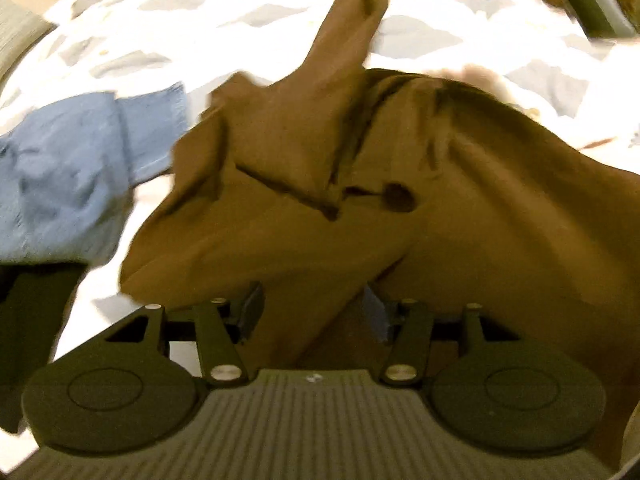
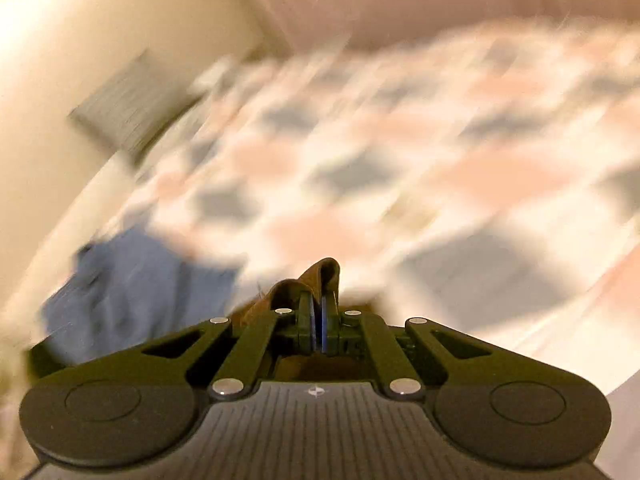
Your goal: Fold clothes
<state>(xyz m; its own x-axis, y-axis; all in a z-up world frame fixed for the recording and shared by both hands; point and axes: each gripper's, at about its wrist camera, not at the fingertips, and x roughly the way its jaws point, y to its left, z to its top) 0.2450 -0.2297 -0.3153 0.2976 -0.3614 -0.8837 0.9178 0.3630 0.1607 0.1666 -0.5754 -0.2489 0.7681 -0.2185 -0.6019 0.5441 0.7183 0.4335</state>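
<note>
A brown garment [image 1: 360, 184] hangs stretched over the patterned bed [image 1: 200, 20], a blue garment [image 1: 68, 168] lying beside it at nine o'clock. The left gripper [image 1: 314, 312] has its fingers parted with brown cloth running between them, whether pinched cannot be told; the right gripper [image 2: 319, 320], nearly closed, pinches a brown fold [image 2: 316, 276]. The step in hand appears to be lifting and spreading; next, the garment likely needs laying flat before any fold.

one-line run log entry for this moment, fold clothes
step: lifting brown garment | left gripper: open, cloth between fingers | right gripper: shut on brown garment | blue garment: on bed
</note>
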